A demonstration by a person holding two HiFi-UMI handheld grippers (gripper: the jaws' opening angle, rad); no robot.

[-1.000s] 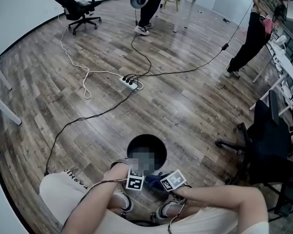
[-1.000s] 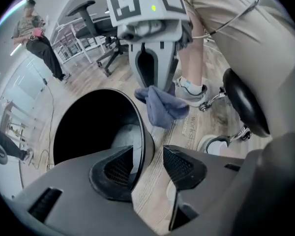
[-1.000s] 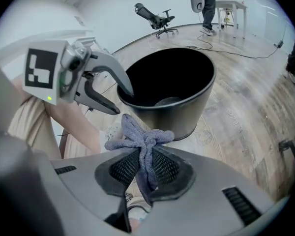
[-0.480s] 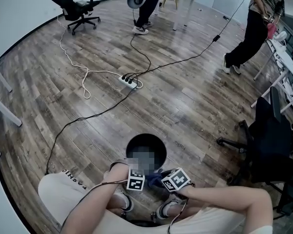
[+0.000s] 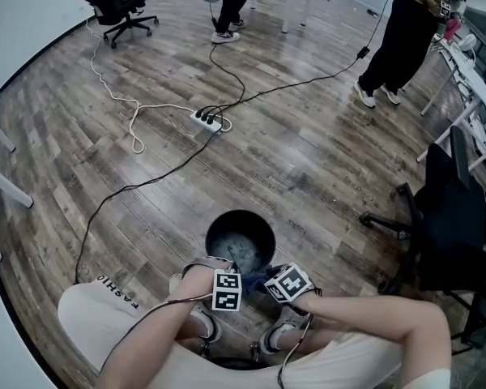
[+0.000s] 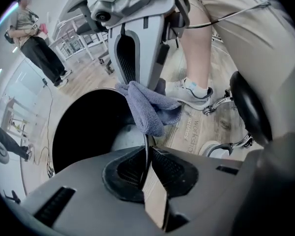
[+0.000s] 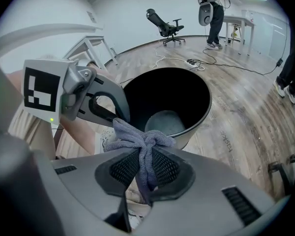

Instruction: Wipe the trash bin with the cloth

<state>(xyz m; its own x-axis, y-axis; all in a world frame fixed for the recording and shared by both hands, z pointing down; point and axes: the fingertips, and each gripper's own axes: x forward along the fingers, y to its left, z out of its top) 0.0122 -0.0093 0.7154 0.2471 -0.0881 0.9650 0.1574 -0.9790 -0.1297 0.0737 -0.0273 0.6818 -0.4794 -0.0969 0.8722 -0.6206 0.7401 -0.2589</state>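
Bin [image 5: 227, 227]: one, black, round, open-topped, upright on the wood floor [image 5: 324, 168] directly ahead of the wearer's knees.

Cloth [image 7: 137, 134]: one, blue-grey, bunched. It sits at the bin's near rim, between the two grippers.

Left gripper [image 6: 147, 154]: the jaws have just been closing and are now clenched on the bin's thin near rim, which runs between the pads.

Right gripper [image 7: 146, 157]: jaws clenched on the cloth. A fold is pinched between the pads and the rest bulges out above them. It is just beside the left gripper, at the rim.

Surroundings:
- Wearer's shoes: two, one [image 5: 201, 331] below the left gripper and one [image 5: 277, 337] below the right, close to the bin's base.
- Power strip [image 5: 208, 121]: one, white, on open floor well beyond the bin.
- Cables: several run out from the strip. A black one [image 5: 130, 189] curves past the bin's left without touching it.
- Chairs: two. An office chair [image 5: 113, 6] stands far off at the upper left, and a black chair [image 5: 449, 217] stands near on the right, its base pointing toward the bin.
- Standing people: two, one [image 5: 227, 2] at the top centre and one [image 5: 397, 43] at the top right, both well apart from the bin.

Nothing lies on the floor between the bin and the strip.
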